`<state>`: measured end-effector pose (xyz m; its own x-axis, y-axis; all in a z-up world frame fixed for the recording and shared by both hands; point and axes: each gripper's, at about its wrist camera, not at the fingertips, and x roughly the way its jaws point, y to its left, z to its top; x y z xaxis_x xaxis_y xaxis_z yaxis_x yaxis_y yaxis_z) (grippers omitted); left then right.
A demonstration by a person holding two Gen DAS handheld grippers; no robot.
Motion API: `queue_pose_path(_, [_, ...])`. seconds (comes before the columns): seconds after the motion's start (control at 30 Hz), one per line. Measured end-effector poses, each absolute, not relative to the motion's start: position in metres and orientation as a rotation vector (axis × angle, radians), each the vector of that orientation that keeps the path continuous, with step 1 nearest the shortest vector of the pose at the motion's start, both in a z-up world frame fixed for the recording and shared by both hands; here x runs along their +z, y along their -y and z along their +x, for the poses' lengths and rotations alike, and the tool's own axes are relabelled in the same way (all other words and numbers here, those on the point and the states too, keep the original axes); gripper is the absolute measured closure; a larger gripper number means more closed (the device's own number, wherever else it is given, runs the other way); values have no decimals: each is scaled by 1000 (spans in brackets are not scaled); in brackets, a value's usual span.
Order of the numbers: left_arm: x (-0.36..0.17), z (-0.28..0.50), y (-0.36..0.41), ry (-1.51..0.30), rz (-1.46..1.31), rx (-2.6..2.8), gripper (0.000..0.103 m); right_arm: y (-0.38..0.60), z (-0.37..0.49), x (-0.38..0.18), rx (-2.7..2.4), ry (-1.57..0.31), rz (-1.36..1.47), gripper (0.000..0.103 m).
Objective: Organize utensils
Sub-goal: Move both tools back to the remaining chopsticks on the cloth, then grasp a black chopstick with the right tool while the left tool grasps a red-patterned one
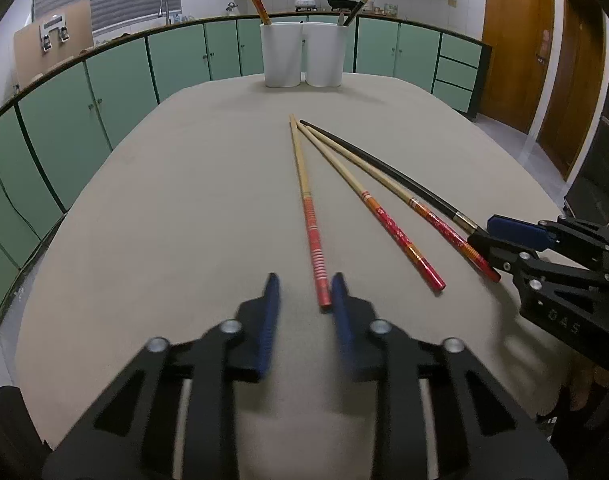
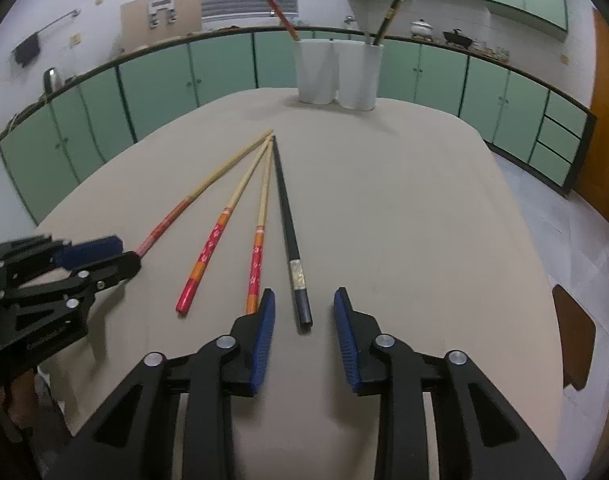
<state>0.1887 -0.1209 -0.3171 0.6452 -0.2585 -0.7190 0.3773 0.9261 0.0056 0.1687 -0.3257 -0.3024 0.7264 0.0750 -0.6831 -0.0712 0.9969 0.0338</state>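
Left gripper [image 1: 302, 292]: jaws part-open, nothing held; red striped end of the leftmost bamboo chopstick [image 1: 308, 208] is bracketed, right pad touching or just beside it.
Middle chopsticks: two red-and-orange patterned bamboo sticks [image 2: 202, 260] are left flat on the beige table [image 2: 424, 220].
Right gripper [image 2: 304, 304]: jaws part-open, empty; the black chopstick [image 2: 290, 232] end is straddled.
Holders: twin white cups [image 1: 302, 54] at the far edge.
Technique: each stick should be centred between the pads before closing.
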Motion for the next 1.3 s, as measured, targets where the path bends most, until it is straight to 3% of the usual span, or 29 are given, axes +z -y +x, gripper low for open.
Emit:
queue_pose_path(0.07, [-317,189,121,-789,157,-357,90,323,169,-302,48,-753,15,93])
queue_pose_path(0.13, [-317,190,118,-791,142,-343,97,324,168,-302,2,-742,34,93])
queue_pose_path(0.37, [-315,193,103,-797,124,-281,98,329,148,-303,-130,-732,131,96])
queue_pose_path(0.77, [-318,194,103,-765,177,-305,94,328,141,-306,-63,-712,104,87])
queue_pose_path(0.87, [-317,197,100,-768,163,-317,98,328,144,-307,-61,-701,97,89])
queue_pose_path(0.9, [-317,198,100,-771,159,-319,98,328,145,-307,-64,-701,94,94])
queue_pose_path(1.3, [-272,187,86,-805,108,-330,98,333,129,-263,-24,-701,155,96])
